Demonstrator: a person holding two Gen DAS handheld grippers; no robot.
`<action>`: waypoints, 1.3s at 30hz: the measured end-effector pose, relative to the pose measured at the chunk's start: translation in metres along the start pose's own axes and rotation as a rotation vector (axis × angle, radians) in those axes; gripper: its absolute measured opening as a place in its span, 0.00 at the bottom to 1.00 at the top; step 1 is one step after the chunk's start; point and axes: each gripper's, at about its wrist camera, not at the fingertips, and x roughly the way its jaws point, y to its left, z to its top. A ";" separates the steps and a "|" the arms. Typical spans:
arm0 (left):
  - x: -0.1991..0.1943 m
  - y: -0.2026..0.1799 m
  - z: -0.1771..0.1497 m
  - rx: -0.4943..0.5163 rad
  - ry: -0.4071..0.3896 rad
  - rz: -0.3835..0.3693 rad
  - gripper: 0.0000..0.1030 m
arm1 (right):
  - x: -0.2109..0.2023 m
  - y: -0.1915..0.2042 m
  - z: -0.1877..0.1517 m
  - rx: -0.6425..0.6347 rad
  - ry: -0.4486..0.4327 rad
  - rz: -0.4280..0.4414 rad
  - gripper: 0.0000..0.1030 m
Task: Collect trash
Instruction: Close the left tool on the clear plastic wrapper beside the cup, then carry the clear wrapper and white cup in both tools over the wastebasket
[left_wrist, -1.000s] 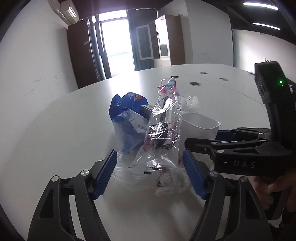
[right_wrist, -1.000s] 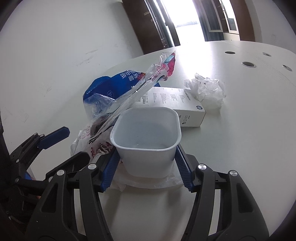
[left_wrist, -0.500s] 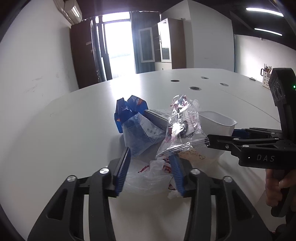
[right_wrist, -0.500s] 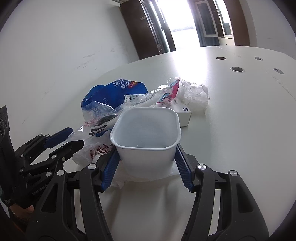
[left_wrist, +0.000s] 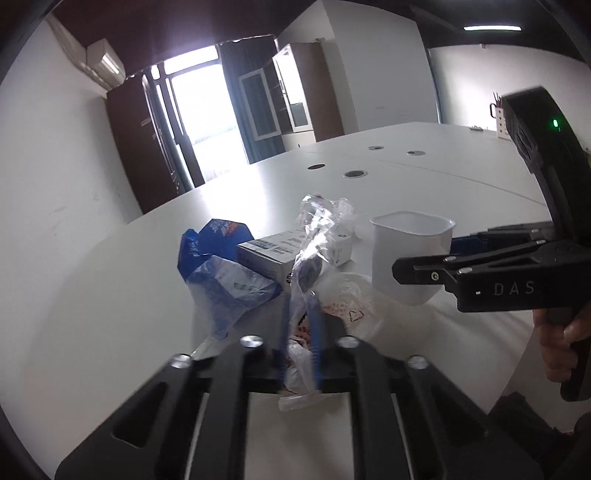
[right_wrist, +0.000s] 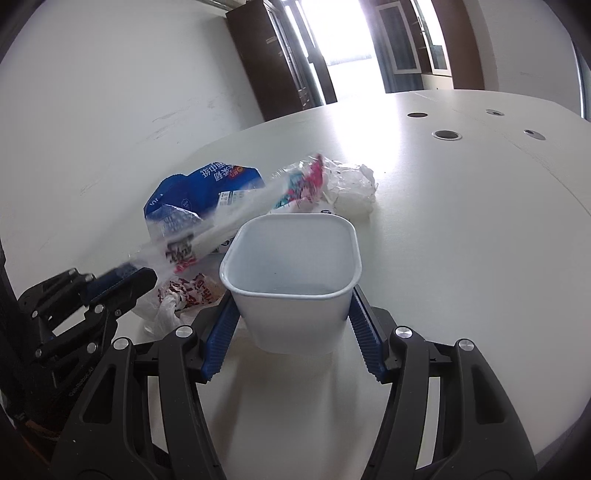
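Pinching the clear plastic wrapper (left_wrist: 314, 258) in my left gripper (left_wrist: 300, 332), jaws clamped on its lower end, while my right gripper (right_wrist: 293, 325) grips the white tub (right_wrist: 291, 273) by its two sides. Tub looks empty, so collecting has barely begun. Blue bag (right_wrist: 199, 192), white box (left_wrist: 280, 254), crumpled tissue (right_wrist: 351, 188) and printed bag (right_wrist: 184, 295) lie on the table (right_wrist: 461, 229) just beyond and left of the tub.
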 end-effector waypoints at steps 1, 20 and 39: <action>0.001 -0.004 -0.001 0.012 0.002 0.000 0.02 | -0.002 -0.001 -0.001 0.002 -0.001 0.001 0.54; -0.150 0.004 -0.030 -0.267 -0.150 -0.105 0.00 | -0.085 0.029 -0.047 -0.095 -0.083 0.025 0.54; -0.294 0.010 -0.117 -0.368 -0.105 -0.098 0.00 | -0.177 0.112 -0.128 -0.312 -0.101 0.029 0.54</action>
